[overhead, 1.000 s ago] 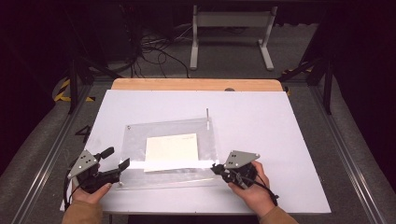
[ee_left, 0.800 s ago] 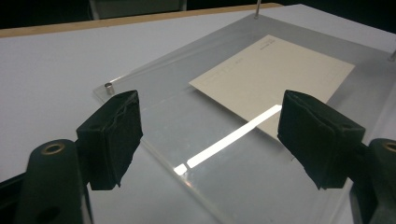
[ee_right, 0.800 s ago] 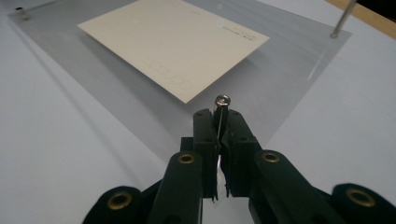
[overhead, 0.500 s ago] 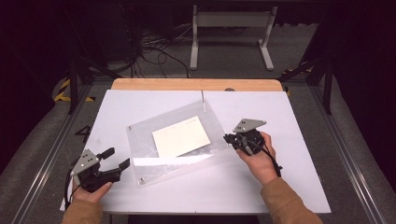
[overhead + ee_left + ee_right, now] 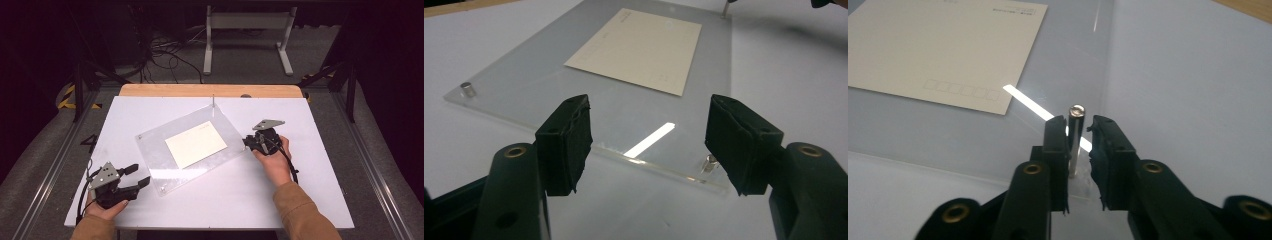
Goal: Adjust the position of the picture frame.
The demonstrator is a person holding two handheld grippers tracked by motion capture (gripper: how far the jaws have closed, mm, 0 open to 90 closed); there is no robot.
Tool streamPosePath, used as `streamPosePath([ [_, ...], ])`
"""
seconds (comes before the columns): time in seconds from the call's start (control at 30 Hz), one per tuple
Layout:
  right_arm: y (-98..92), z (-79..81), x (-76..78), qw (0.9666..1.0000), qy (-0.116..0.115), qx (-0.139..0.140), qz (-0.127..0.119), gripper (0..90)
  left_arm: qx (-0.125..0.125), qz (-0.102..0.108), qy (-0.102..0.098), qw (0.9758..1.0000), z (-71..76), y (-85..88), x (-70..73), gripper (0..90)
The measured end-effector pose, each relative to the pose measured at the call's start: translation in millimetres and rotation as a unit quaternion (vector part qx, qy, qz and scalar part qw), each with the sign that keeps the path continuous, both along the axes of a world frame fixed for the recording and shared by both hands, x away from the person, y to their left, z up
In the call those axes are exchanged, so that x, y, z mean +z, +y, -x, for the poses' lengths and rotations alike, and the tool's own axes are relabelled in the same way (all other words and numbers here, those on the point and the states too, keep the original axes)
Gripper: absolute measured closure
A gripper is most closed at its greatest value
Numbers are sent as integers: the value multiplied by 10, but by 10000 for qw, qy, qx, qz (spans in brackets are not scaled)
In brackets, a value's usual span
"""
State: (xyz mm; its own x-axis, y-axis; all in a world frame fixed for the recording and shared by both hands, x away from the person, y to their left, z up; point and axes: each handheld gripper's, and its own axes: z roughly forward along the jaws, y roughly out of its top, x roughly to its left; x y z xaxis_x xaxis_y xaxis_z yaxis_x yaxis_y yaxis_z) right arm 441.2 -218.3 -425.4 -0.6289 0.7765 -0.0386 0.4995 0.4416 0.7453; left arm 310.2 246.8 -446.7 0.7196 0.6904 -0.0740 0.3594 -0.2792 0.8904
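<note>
Loosening around a metal pin (image 5: 1075,137) at the plate's (image 5: 155,150) corner, the right gripper (image 5: 251,141) has just been opening its jaws; the pin is standing upright between the pads with a slim gap at the right pad, so the clamp appears to be easing off rather than pressing. The plate, clear acrylic with a cream card (image 5: 196,144) lying on it, is resting askew at table (image 5: 320,190) centre, its long axis running from 7 o'clock to 1 o'clock. At 7 o'clock the left gripper (image 5: 140,176) is waiting just off the plate's near corner, jaws apart and just narrowing, nothing between them; a short post (image 5: 709,164) is sitting ahead of its right pad. Judged progress: the plate is already turned; the left gripper's take-up at the near corner is not yet done.
</note>
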Motion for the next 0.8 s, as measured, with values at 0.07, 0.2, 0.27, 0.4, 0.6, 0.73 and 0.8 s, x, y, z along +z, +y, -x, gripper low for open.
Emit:
streamPosePath([
  [0.07, -72, 47, 38, 9998, -21, -149, -153, 659, -110, -43, 5, 9999, -3, -44, -5, 375],
  [0.2, -192, 185, 85, 9988, -209, -209, -381, 633, -373, -135, 118, 9991, 4, -156, -19, 430],
  [0.27, -249, 262, 93, 9980, -255, -208, -533, 624, -511, -252, 164, 9982, 7, -211, -31, 459],
  [0.4, -369, 411, 76, 9950, -275, -239, -930, 616, -721, -467, 266, 9959, 1, -310, -66, 510],
  [0.6, -497, 540, 17, 9907, -270, -310, -1300, 612, -928, -738, 432, 9920, -20, -419, -123, 595],
  [0.73, -584, 601, 34, 9894, -310, -393, -1360, 610, -935, -949, 486, 9899, -47, -453, -157, 635],
  [0.8, -591, 607, 36, 9894, -318, -404, -1361, 609, -914, -950, 501, 9900, -49, -457, -163, 652],
])
